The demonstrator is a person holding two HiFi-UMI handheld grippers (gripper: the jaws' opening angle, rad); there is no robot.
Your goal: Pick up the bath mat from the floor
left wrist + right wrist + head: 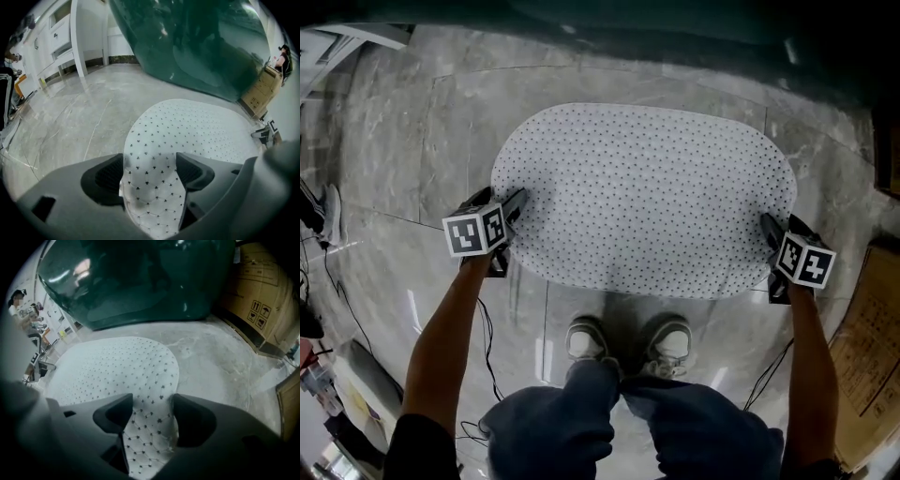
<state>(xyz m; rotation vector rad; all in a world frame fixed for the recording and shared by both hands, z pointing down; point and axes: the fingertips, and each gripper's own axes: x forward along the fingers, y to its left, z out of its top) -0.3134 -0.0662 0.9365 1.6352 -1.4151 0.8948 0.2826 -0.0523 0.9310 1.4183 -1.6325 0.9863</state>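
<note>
A white oval bath mat with small dark dots lies on the grey marble floor. My left gripper is at the mat's left end and my right gripper at its right end. In the left gripper view the mat bunches up into a fold between the jaws of the left gripper, and both pads press on it. In the right gripper view the mat's edge fills the gap of the right gripper and touches both jaws.
A dark green tub stands just beyond the mat's far side. Cardboard boxes stand to the right. The person's shoes are just in front of the mat's near edge. White cabinets are at the far left, and cables trail on the floor.
</note>
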